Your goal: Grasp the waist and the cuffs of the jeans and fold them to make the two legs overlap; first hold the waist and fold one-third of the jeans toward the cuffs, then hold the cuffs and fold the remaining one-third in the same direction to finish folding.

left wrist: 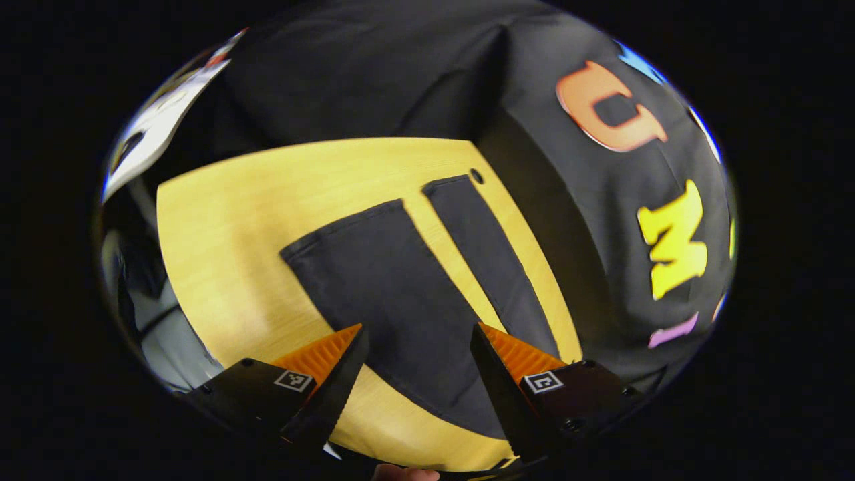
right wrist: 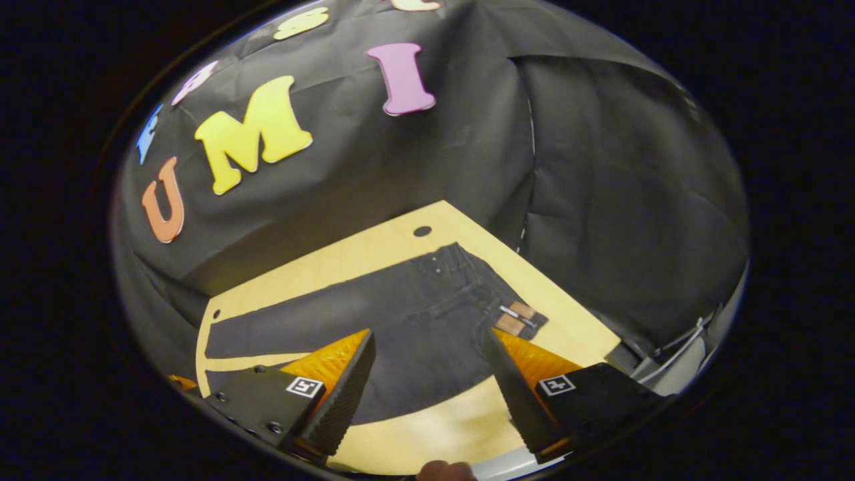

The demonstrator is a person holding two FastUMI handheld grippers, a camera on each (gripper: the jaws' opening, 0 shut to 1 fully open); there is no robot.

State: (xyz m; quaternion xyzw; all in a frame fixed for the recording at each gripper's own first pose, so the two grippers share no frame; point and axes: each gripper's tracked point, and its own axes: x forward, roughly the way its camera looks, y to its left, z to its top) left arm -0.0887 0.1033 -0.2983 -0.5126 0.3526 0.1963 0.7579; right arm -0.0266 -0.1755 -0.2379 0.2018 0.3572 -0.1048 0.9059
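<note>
lying flat and unfolded on the wooden table (right wrist: 374, 257), the dark jeans (right wrist: 407, 314), both legs spread apart in a v with a strip of bare wood between them. nothing folded yet, by the look of it, so probably sitting right at the start, before the legs get laid over each other.

hovering above the leg end, the left gripper (left wrist: 417, 374), fingers spread wide with nothing between them. running away from the camera toward the far table edge, the two legs, cuffs (left wrist: 447, 184) at the far end, the wider near leg passing right under the gap between the fingers.

hanging over the hip area, the right gripper (right wrist: 427, 374), also wide open and holding nothing. sitting just beyond its right finger, the waist (right wrist: 497, 297) with the little leather patch (right wrist: 518, 317), legs trailing off to the left in that view.

so basically: long axis running across the table, right gripper closer to the waist, left one closer to the leg side, cuffs lying well ahead of it. likely needing both to drop onto the same outer leg edge to flip it over the other leg.
</note>
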